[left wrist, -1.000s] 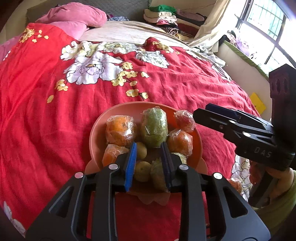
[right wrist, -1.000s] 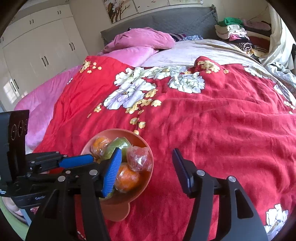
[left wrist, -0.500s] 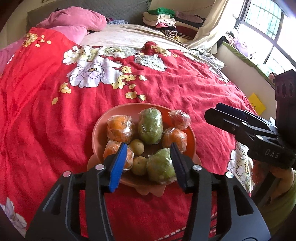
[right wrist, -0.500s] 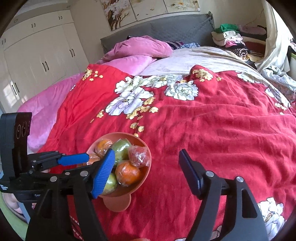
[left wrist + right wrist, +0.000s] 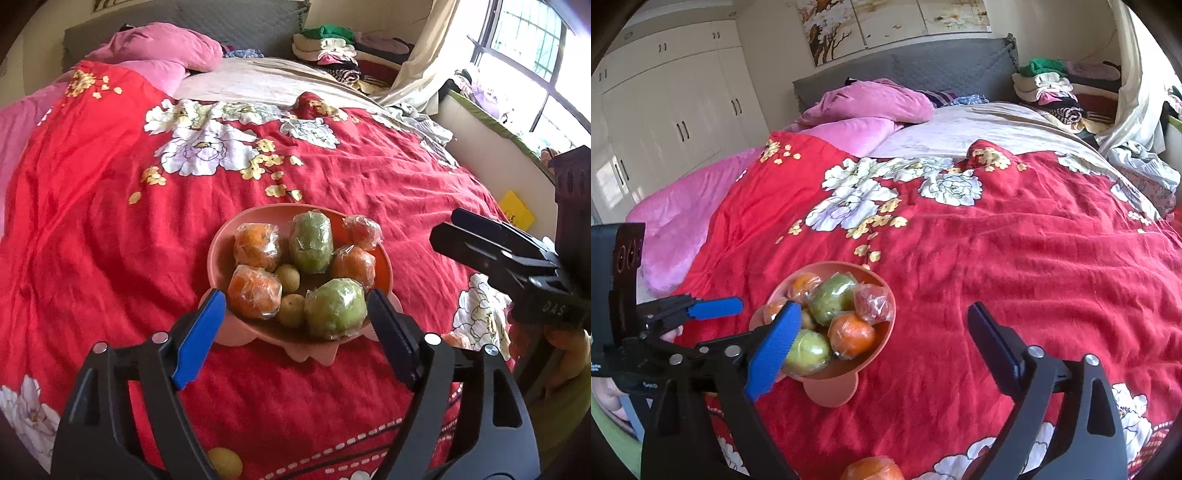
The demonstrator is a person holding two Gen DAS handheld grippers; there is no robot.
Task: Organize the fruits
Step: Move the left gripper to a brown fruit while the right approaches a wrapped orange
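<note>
A salmon-pink bowl [image 5: 255,216] [image 5: 886,295] sits on the red floral bedspread. It holds plastic-wrapped oranges [image 5: 256,245], two wrapped green fruits [image 5: 336,314], a wrapped red fruit [image 5: 362,230] and small yellow-green fruits [image 5: 288,277]. My left gripper [image 5: 295,301] hangs just short of the bowl's near rim, its jaws opening with nothing between the pads. My right gripper [image 5: 884,310] is to the right of the bowl, jaws opening wide and empty; its blue pad [image 5: 775,350] overlaps the bowl's near left in that view.
A loose yellow fruit [image 5: 225,463] lies on the bedspread under my left gripper. A loose orange [image 5: 871,469] lies near the bed's front edge. Pink pillows [image 5: 871,103] and a pile of folded clothes [image 5: 1049,88] are at the head of the bed.
The left jaws, nearly closed over the fruit in the bowl, have spread apart and drawn back. The right jaws have widened and also pulled back a little.
</note>
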